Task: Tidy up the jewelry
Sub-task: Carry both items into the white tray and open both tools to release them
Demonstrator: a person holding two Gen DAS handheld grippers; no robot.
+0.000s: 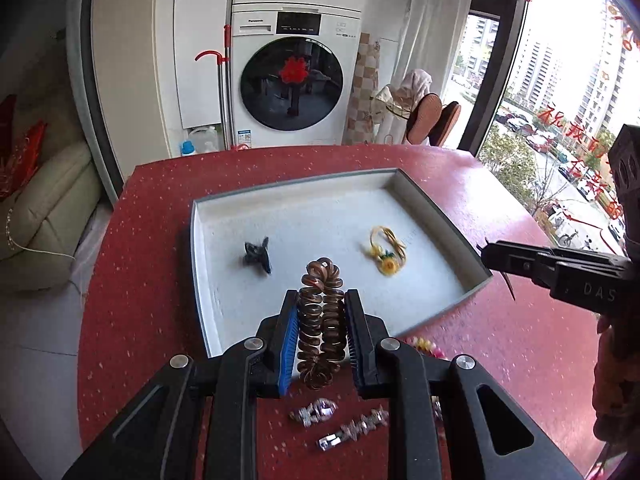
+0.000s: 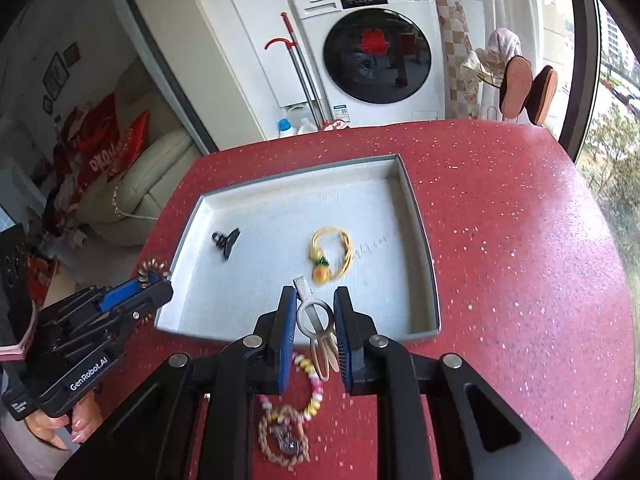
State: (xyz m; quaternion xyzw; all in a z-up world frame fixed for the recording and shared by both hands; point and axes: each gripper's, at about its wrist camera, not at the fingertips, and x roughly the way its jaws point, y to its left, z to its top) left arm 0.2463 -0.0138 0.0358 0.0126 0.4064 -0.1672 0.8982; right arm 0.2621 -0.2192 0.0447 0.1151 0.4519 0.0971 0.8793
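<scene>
A grey-rimmed white tray [image 1: 436, 216] sits on the red table. In it lie a black hair claw [image 1: 257, 257] and a yellow hair tie with a pineapple charm [image 1: 387, 249]. My left gripper [image 1: 322, 300] is shut on a brown spiral hair tie [image 1: 322, 320], held above the tray's near edge. My right gripper [image 2: 314, 296] is shut on a silver hair clip [image 2: 314, 316], also over the tray's near edge. The tray [image 2: 420, 216], claw [image 2: 226, 240] and yellow tie [image 2: 332, 256] show in the right wrist view too.
On the table near me lie two rhinestone clips [image 1: 344, 424], a pink-yellow bead bracelet [image 2: 312, 388] and a braided brown bracelet [image 2: 284, 436]. The right gripper [image 1: 486, 254] shows at the tray's right, the left gripper [image 2: 160, 284] at its left. A washing machine [image 1: 294, 80] stands beyond the table.
</scene>
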